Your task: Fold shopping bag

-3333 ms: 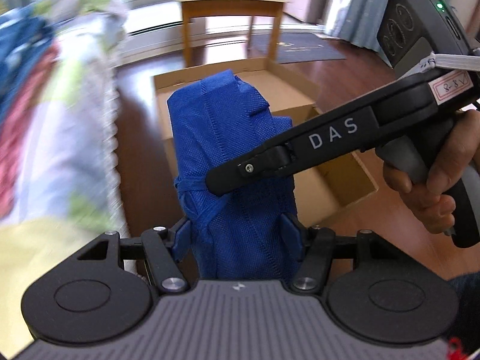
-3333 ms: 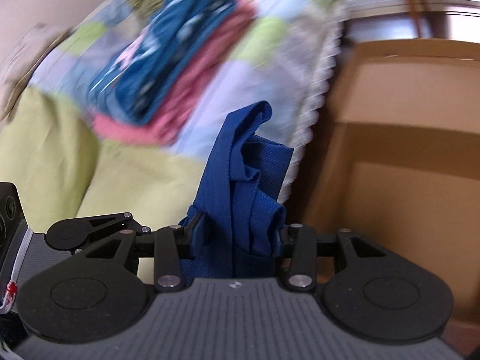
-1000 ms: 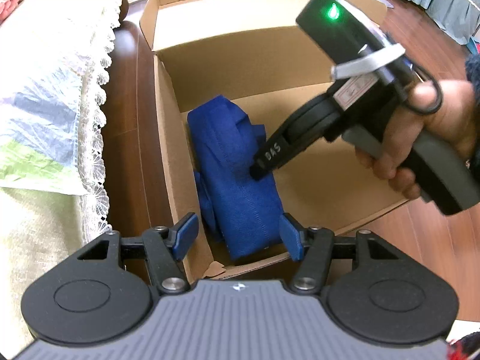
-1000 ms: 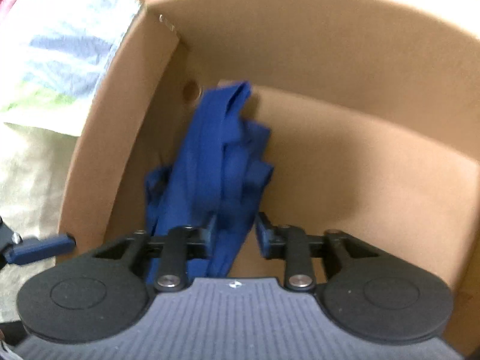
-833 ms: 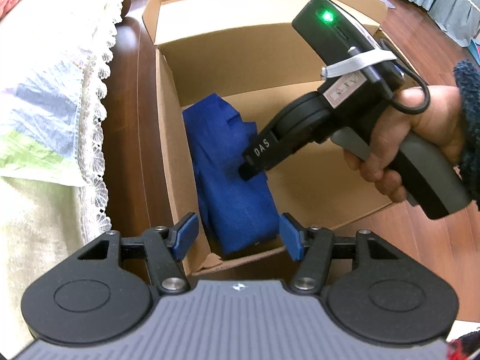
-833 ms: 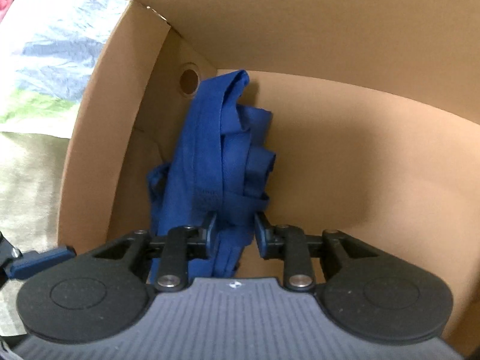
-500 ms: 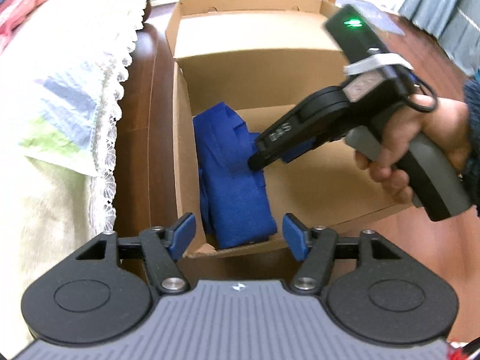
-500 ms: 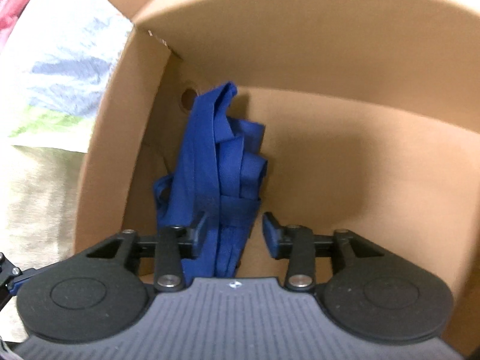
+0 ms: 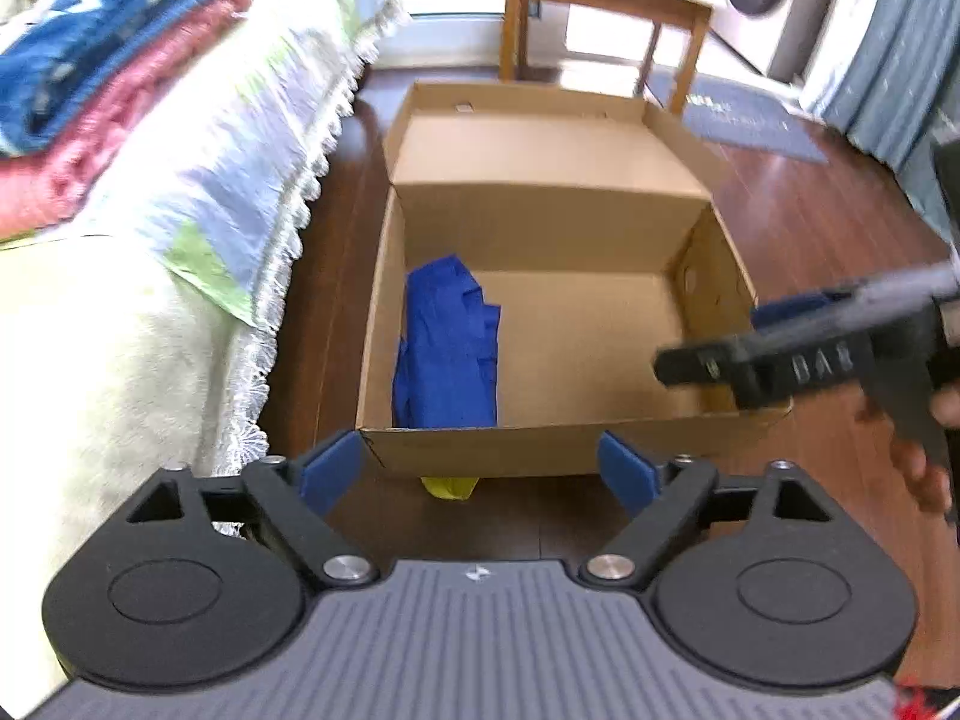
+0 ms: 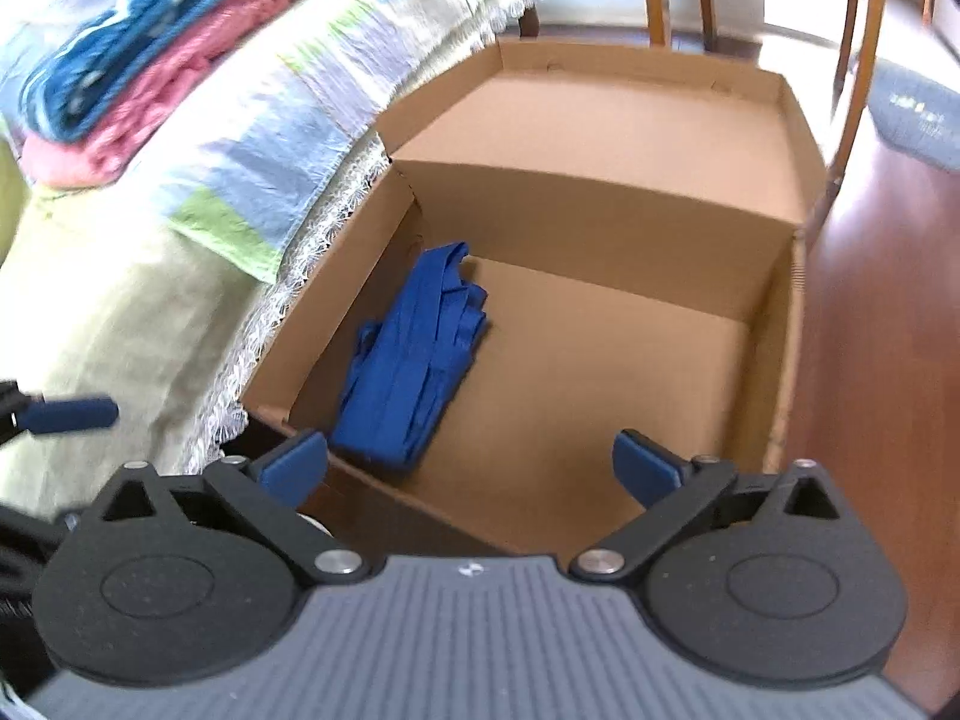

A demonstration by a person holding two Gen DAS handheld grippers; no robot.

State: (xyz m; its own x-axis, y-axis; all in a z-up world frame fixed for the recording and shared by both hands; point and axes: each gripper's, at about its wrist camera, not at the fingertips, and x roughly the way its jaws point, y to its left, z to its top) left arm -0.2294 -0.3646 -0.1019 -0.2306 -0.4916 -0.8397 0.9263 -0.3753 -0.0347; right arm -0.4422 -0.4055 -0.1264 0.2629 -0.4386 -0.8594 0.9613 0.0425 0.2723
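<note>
An open cardboard box point(image 9: 540, 438) stands on the dark wood floor point(image 9: 810, 210) just beside the bed point(image 9: 90, 360).

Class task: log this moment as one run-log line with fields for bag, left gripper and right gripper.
bag: folded blue fabric shopping bag in open brown cardboard box | left gripper: open, empty | right gripper: open, empty

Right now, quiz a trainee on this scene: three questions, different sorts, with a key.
1. True or false: the folded blue bag lies inside the cardboard box.
2. Multiple choice: the bag sits against which box wall? A) the one nearest the bed B) the one opposite the bed C) dead centre
3. Fill in: the left claw and the right claw are both ____.

Key: 1 true; 2 A; 3 open, holding nothing.
</note>
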